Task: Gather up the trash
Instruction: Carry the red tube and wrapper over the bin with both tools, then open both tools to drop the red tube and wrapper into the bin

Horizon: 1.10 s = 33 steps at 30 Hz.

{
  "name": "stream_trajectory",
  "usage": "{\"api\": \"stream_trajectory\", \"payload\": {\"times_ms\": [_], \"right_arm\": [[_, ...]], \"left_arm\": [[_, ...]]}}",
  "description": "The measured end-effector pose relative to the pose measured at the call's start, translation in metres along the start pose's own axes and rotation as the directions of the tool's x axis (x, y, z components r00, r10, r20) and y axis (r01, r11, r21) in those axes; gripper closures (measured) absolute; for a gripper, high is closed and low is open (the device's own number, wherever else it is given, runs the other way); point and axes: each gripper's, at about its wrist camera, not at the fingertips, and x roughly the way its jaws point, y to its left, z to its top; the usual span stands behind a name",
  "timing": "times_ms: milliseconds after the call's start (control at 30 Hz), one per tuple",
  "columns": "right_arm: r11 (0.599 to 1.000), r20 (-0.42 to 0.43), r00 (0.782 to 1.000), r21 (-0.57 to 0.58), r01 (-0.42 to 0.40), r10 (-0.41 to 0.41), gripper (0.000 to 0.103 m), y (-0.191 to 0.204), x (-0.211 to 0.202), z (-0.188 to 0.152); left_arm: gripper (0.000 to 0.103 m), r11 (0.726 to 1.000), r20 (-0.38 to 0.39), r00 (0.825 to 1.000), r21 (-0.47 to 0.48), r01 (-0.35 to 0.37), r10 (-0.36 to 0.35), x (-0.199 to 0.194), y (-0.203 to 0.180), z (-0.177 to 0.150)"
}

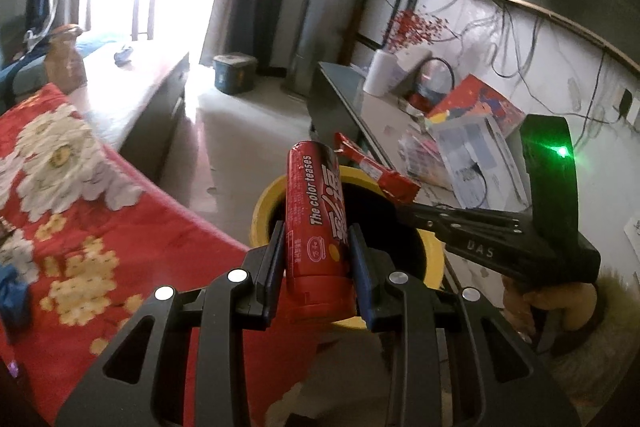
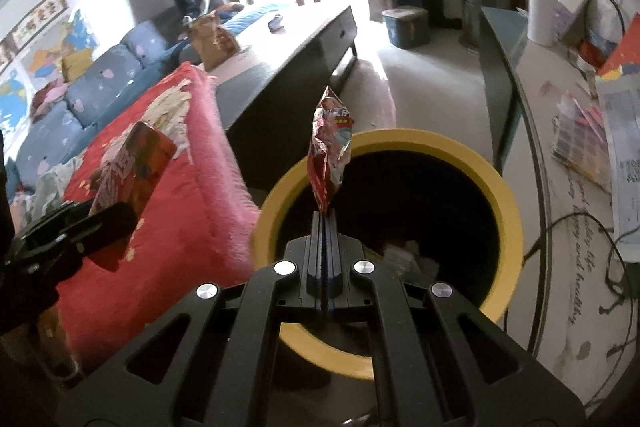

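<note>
Left wrist view: the left claw clamps a red candy tube upright over the near left rim of the yellow trash bin. The right claw reaches in from the right, pinching a red snack wrapper.

Right wrist view: the right claw, fully closed, holds the snack wrapper above the bin. Both pieces probably should be centred over the dark opening before release, clear of the rim.
</note>
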Motion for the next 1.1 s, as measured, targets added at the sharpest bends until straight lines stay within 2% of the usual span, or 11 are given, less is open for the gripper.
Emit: {"api": "stream_trajectory", "payload": {"times_ms": [367,400,433,467,500,567,700,933,1000,1100], "right_arm": [[0.991,-0.068,0.997,0.126,0.052,-0.044,0.103,-0.039,0.012,-0.012],[0.988,-0.08,0.996,0.147,0.056,-0.044,0.102,-0.043,0.014,-0.014],[0.984,-0.091,0.995,0.171,0.057,-0.042,0.091,-0.048,0.016,-0.016],[0.98,-0.098,0.994,0.192,0.06,-0.041,0.082,-0.051,0.017,-0.018],[0.974,-0.103,0.994,0.218,0.067,-0.045,0.065,-0.056,0.017,-0.02],[0.965,-0.101,0.993,0.251,0.082,-0.058,0.062,-0.061,0.016,-0.023],[0.963,-0.08,0.991,0.24,0.121,-0.104,0.048,-0.061,0.013,-0.023],[0.979,-0.021,0.996,0.184,0.086,-0.083,0.043,-0.036,0.01,-0.021],[0.986,-0.009,0.998,0.153,0.066,-0.065,0.042,-0.024,0.01,-0.019],[0.994,0.006,0.999,0.104,0.035,-0.036,0.034,-0.008,0.008,-0.018]], "left_arm": [[0.073,0.999,-0.044,0.999,0.03,0.031,-0.03,0.041,-0.016,0.006],[0.073,0.999,-0.047,0.998,0.031,0.034,-0.032,0.045,-0.017,0.006],[0.073,0.999,-0.053,0.998,0.031,0.041,-0.039,0.05,-0.017,0.007],[0.068,0.998,-0.062,0.996,0.027,0.06,-0.058,0.056,-0.017,0.007],[0.039,0.997,-0.061,0.996,0.021,0.07,-0.068,0.061,-0.016,0.007],[0.008,0.998,-0.044,0.997,0.003,0.061,-0.061,0.066,-0.012,0.005],[0.008,0.999,-0.03,0.999,-0.033,0.04,-0.041,0.062,-0.001,-0.002],[0.007,0.994,0.033,0.997,-0.081,-0.067,0.07,0.025,0.025,-0.01],[0.007,0.99,0.054,0.992,-0.092,-0.112,0.117,0.012,0.034,-0.012],[0.007,0.983,0.083,0.983,-0.098,-0.154,0.162,-0.004,0.043,-0.015]]}}
